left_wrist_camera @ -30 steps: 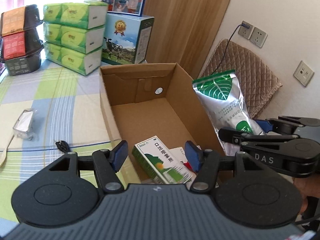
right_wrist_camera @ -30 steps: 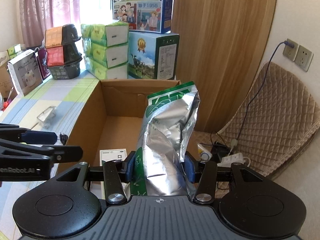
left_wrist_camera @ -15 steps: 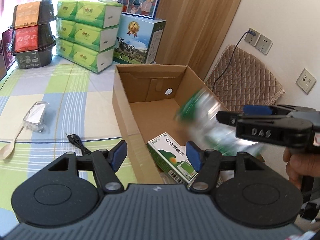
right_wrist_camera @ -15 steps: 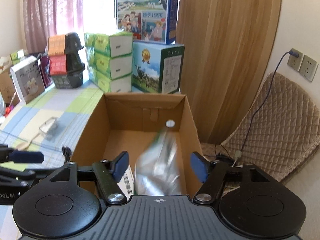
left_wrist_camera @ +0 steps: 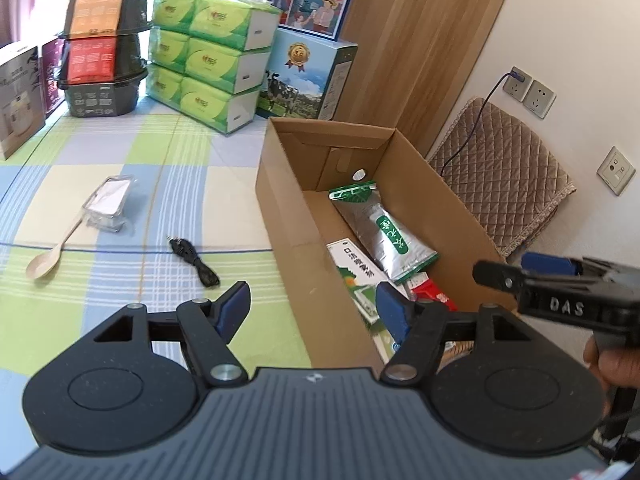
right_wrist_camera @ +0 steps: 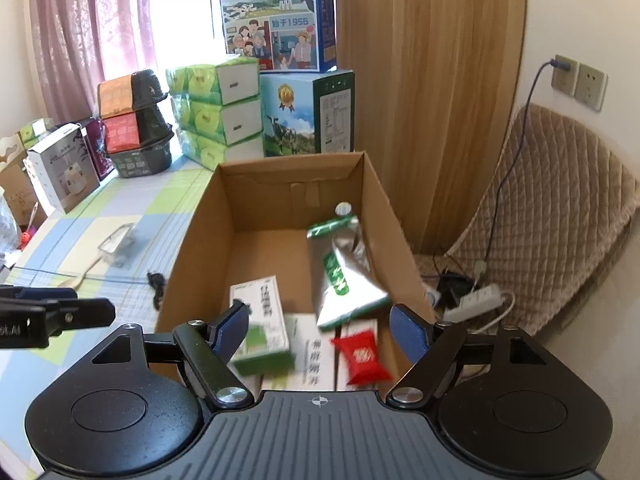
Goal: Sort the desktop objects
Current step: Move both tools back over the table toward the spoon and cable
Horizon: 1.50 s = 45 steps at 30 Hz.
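An open cardboard box (left_wrist_camera: 280, 208) (right_wrist_camera: 192, 248) stands at the table's right edge. Inside it lie a silver and green foil pouch (left_wrist_camera: 386, 232) (right_wrist_camera: 340, 276), a green and white carton (left_wrist_camera: 352, 268) (right_wrist_camera: 262, 320), a red sachet (right_wrist_camera: 360, 356) and a white leaflet (right_wrist_camera: 314, 352). My right gripper (right_wrist_camera: 324, 328) hangs open above the box's near end, with nothing between its fingers. My left gripper (left_wrist_camera: 314, 308) is open over the box's near left wall. On the checked cloth lie a black cable (left_wrist_camera: 196, 264), a clear plastic case (left_wrist_camera: 108, 200) and a pale spoon (left_wrist_camera: 48, 260).
Green tissue packs (left_wrist_camera: 208, 60), milk cartons (left_wrist_camera: 308, 76) and stacked black bowls (left_wrist_camera: 102, 52) line the table's far side. A white appliance box (left_wrist_camera: 18, 100) stands far left. A quilted chair (right_wrist_camera: 552, 208) and a power strip (right_wrist_camera: 480, 296) are right of the box. A hand (left_wrist_camera: 612, 364) grips the right tool.
My right gripper opened and let go of the foil pouch, which dropped into the box and now lies against its right wall. Both grippers rose and drew back.
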### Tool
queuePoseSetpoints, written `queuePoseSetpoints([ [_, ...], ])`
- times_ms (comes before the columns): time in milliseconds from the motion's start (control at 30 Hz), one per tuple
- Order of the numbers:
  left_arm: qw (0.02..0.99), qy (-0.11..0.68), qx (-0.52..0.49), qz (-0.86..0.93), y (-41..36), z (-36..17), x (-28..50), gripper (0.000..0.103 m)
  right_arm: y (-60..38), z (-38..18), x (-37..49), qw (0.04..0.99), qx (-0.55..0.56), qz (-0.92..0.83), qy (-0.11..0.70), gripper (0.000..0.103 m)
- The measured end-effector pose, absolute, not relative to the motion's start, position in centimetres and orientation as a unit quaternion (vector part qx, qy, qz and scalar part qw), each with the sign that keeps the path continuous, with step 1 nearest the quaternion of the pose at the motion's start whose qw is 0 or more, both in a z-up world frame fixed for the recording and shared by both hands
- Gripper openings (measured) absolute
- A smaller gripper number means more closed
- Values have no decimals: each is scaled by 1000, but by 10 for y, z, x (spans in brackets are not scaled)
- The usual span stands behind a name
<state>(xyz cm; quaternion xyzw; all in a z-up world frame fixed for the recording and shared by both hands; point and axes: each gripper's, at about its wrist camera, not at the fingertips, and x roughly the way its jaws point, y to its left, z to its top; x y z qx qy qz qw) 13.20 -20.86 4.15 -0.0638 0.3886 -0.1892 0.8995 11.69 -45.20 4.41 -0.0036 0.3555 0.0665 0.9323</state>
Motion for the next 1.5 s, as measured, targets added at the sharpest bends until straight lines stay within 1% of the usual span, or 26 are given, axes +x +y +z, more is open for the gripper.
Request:
queuePoseSetpoints([
  [533,909,383,-60,-156,-163,51,90,69,-407,62,65,935,4,98,340,85],
  [667,912,378,-60,-147,-148,53,83,74,-393,64,58,935,-2,107,339,89],
  [700,913,376,-59,-144,-144,54,81,77,-390,64,56,935,-3,109,339,89],
  [800,916,373,-58,-136,-131,54,75,78,-380,65,53,934,-6,115,338,92],
  [867,917,374,-60,-130,-122,52,72,81,-373,65,50,934,-9,118,337,93],
  [1100,920,376,-56,-100,-88,44,62,88,-349,66,45,934,-13,137,331,95],
  [1300,925,368,-66,-70,-55,38,58,88,-323,67,40,939,-9,158,305,95],
  [1500,931,356,-51,-51,-27,34,64,88,-297,61,45,937,-5,177,300,95],
])
